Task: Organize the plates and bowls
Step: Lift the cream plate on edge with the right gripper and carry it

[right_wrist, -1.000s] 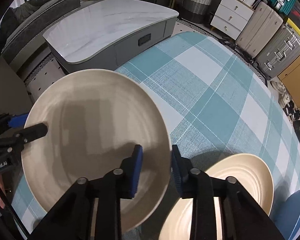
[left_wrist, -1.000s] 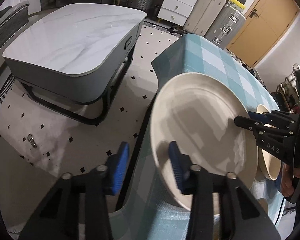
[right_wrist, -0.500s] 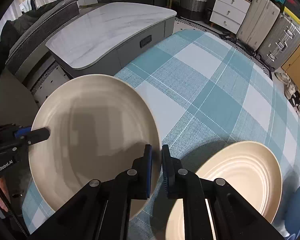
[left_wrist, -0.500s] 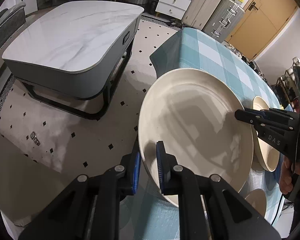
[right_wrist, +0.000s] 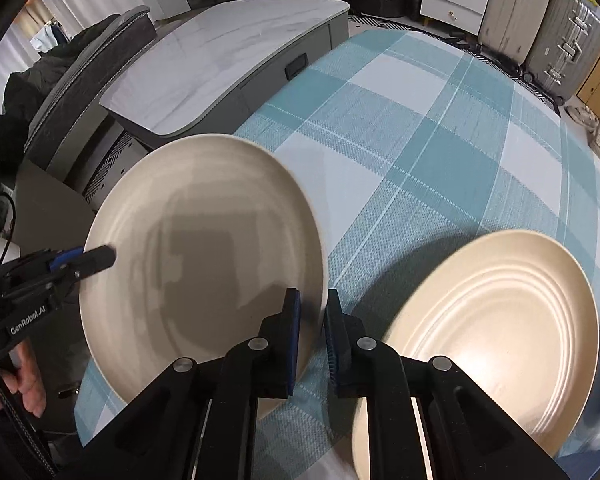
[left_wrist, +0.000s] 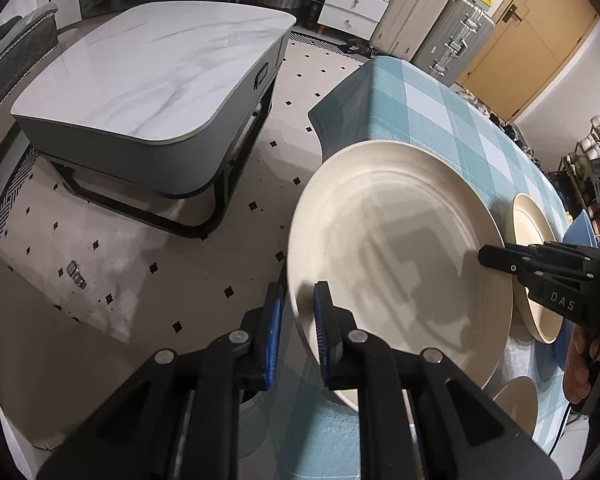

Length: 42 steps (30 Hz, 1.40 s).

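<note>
A large cream plate (left_wrist: pixel 400 264) (right_wrist: pixel 204 248) hangs over the near left corner of the checked table (right_wrist: pixel 420 132), held at both sides. My left gripper (left_wrist: pixel 298 300) is shut on its left rim, one blue pad above and one below. My right gripper (right_wrist: pixel 310 304) is shut on the opposite rim. Each gripper shows in the other's view, the right gripper (left_wrist: pixel 496 258) at the plate's far edge and the left gripper (right_wrist: pixel 100 258) at its left edge. A second cream plate (right_wrist: pixel 500 328) (left_wrist: pixel 534 264) with ridged rings lies on the cloth to the right.
A blue dish (left_wrist: pixel 580 228) sits behind the second plate, and a small cream dish (left_wrist: pixel 516 404) lies near the table's front edge. A marble coffee table (left_wrist: pixel 148 72) stands on the tiled floor to the left. Suitcases (right_wrist: pixel 540 24) and drawers line the far wall.
Both grippers' jaws, open around the plate's rims a second ago, have closed onto them. The plate has shifted slightly in both views.
</note>
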Available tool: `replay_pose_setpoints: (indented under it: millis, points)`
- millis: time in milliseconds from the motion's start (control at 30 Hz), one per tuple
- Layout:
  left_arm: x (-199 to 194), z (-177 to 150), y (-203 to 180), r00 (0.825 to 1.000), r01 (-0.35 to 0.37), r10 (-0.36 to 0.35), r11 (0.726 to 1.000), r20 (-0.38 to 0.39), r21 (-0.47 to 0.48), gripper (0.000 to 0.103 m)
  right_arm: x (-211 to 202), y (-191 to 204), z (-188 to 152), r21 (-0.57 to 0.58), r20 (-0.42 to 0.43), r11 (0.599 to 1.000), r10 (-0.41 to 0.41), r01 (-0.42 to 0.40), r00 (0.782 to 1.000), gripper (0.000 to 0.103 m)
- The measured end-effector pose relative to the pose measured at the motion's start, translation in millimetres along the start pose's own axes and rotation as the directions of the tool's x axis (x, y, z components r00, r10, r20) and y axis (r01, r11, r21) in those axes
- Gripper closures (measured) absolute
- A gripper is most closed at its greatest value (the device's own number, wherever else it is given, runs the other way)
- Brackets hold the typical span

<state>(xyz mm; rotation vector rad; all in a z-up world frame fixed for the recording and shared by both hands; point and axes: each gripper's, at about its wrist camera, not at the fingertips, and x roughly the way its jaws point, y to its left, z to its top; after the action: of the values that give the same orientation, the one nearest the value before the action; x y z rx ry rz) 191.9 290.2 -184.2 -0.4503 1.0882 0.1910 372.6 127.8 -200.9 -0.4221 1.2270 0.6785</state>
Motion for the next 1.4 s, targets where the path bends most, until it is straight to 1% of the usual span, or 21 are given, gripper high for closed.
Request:
replay_pose_setpoints:
  millis: [67,167,233,333,433,700,833,933,1067,1233,1267,1333,1400]
  points:
    - [-0.4,-1.0,-0.6,1.0,-0.008,0.008,1.0,-0.002,0.004,0.089,-1.3,-0.3,1.3,0.004,0.006,1.0,0.001,-0.001,1.0,0.091]
    - [-0.3,-2.0,-1.8,1.0,-0.025,0.025,1.0,-0.001,0.009,0.089,0.3,-4.6,-0.1,0.02,0.014,0.999,0.039,-0.039,0.999,0.092]
    - [-0.4,-2.1,-3.2,0.999,-0.04,0.04,0.999,-0.001,0.012,0.089,-1.4,-6.9,-0.7,0.04,0.02,0.998,0.048,-0.049,0.999,0.094]
    - [-0.6,-2.6,-5.0,0.999,-0.042,0.042,0.999,-0.012,0.009,0.089,-3.3,-11.9,-1.3,0.084,0.028,0.994,0.063,-0.065,0.998,0.095]
    - [-3.9,-3.3,-7.5,0.999,-0.047,0.047,0.999,-0.016,0.016,0.089,-5.3,-15.8,0.2,0.122,0.036,0.99,0.069,-0.073,0.997,0.096]
    - [-13.6,-3.7,-15.3,0.998,-0.055,0.056,0.998,-0.016,0.022,0.089,-20.9,-20.3,-3.7,0.161,0.046,0.984,0.069,-0.075,0.997,0.098]
    - [-13.6,-3.8,-17.5,0.998,-0.054,0.054,0.998,-0.021,0.02,0.089,-22.2,-23.4,-5.1,0.184,0.043,0.98,0.064,-0.071,0.997,0.098]
    - [-11.6,-3.3,-15.2,0.998,-0.06,0.061,0.998,-0.026,0.01,0.089,-16.0,-23.1,-4.2,0.178,0.031,0.982,0.062,-0.067,0.998,0.098]
    - [-10.5,-4.6,-15.2,0.998,-0.056,0.057,0.998,-0.03,0.009,0.089,-5.6,-26.2,-7.8,0.197,0.021,0.976,0.089,-0.091,0.996,0.098]
    - [-5.7,-5.8,-14.1,0.997,-0.063,0.063,0.998,-0.049,0.02,0.088,-5.1,-29.6,-18.1,0.262,0.002,0.96,0.103,-0.1,0.995,0.096]
    - [-4.7,-5.6,-12.8,0.996,-0.067,0.068,0.998,-0.051,0.023,0.087,-5.4,-28.9,-20.1,0.266,-0.003,0.958,0.106,-0.101,0.994,0.095]
    - [-5.0,-6.4,-10.1,0.997,-0.052,0.053,0.999,-0.05,0.011,0.086,-4.3,-26.6,-23.5,0.272,-0.012,0.957,0.114,-0.106,0.993,0.093]
    - [-5.5,-7.4,-10.9,0.997,-0.056,0.057,0.998,-0.047,0.018,0.086,-1.1,-23.9,-27.8,0.275,-0.022,0.953,0.137,-0.126,0.99,0.093]
